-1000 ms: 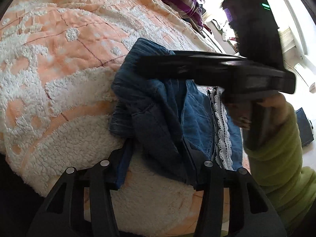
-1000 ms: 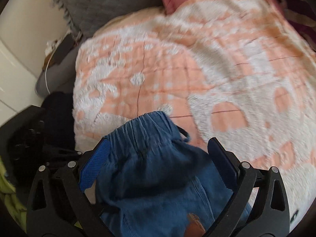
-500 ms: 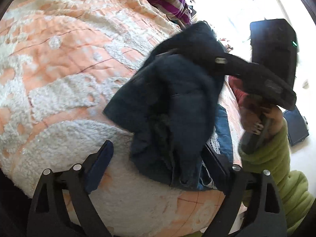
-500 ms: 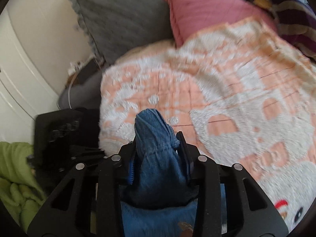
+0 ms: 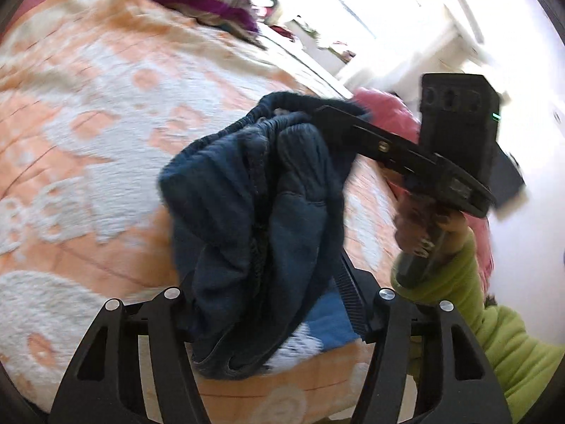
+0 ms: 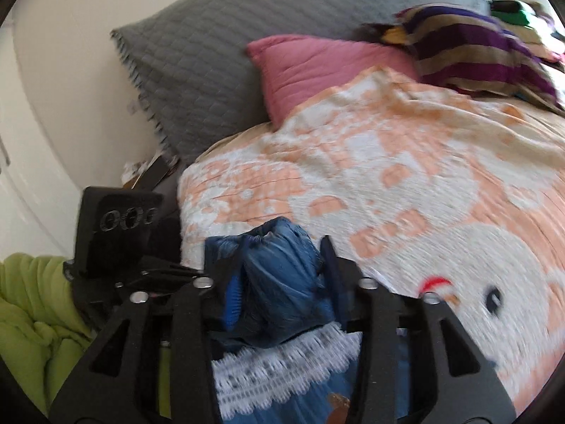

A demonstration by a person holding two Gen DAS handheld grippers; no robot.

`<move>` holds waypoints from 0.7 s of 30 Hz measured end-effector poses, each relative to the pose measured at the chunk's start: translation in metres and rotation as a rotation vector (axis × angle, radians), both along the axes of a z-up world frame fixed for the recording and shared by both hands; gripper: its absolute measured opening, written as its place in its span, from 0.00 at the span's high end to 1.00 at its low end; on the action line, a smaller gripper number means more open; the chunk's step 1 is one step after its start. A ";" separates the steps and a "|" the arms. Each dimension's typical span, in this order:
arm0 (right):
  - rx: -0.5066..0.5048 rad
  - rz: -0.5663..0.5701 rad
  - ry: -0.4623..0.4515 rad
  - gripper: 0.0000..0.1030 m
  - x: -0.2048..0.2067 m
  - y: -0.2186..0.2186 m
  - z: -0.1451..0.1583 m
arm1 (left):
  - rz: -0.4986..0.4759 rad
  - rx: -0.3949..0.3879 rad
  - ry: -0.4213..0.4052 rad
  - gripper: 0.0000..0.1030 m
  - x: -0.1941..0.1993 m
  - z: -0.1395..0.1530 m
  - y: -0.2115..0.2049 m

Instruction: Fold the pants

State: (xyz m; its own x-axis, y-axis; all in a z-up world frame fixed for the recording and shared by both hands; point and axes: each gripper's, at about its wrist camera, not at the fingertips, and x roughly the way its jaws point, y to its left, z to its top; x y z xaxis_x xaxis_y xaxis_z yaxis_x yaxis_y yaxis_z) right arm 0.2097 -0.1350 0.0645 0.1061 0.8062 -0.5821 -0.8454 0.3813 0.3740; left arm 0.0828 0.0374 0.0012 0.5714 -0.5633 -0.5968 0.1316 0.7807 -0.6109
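Observation:
The blue denim pants [image 5: 257, 219] with a white lace trim [image 6: 282, 367] are bunched and lifted above the bed. My left gripper [image 5: 268, 282] is closed on the lower bunch of denim. My right gripper [image 6: 279, 275] is shut on the gathered elastic waistband [image 6: 279, 247]. In the left wrist view the right gripper [image 5: 339, 116] holds the waistband up from the right, with the hand and green sleeve [image 5: 494, 335] behind it. In the right wrist view the left gripper's body [image 6: 116, 222] sits at the left.
The bed is covered by an orange and white blanket [image 6: 406, 194]. A grey pillow [image 6: 219, 60], a pink pillow [image 6: 317, 63] and a purple striped cloth [image 6: 476, 60] lie at its head. A white wall [image 6: 53, 106] is at the left.
The right gripper closed on the waistband and lifted it. The left gripper closed on the lower denim. Both rose, and the pants came up off the blanket.

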 end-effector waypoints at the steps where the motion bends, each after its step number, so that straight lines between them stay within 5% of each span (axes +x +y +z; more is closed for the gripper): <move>1: -0.003 -0.047 -0.002 0.53 0.001 -0.015 -0.002 | -0.025 0.003 -0.006 0.42 0.000 0.001 -0.007; 6: -0.070 -0.192 -0.010 0.52 -0.007 -0.057 -0.022 | -0.182 0.004 0.016 0.36 0.000 -0.010 -0.044; 10: -0.154 -0.195 -0.023 0.46 -0.023 -0.051 -0.044 | -0.206 0.113 0.040 0.29 0.011 -0.021 -0.068; 14: -0.330 -0.234 -0.056 0.46 -0.023 -0.044 -0.075 | -0.217 0.132 0.035 0.29 0.001 -0.021 -0.071; 21: -0.284 -0.285 -0.041 0.44 -0.031 -0.063 -0.074 | -0.224 0.181 0.001 0.26 -0.019 -0.017 -0.074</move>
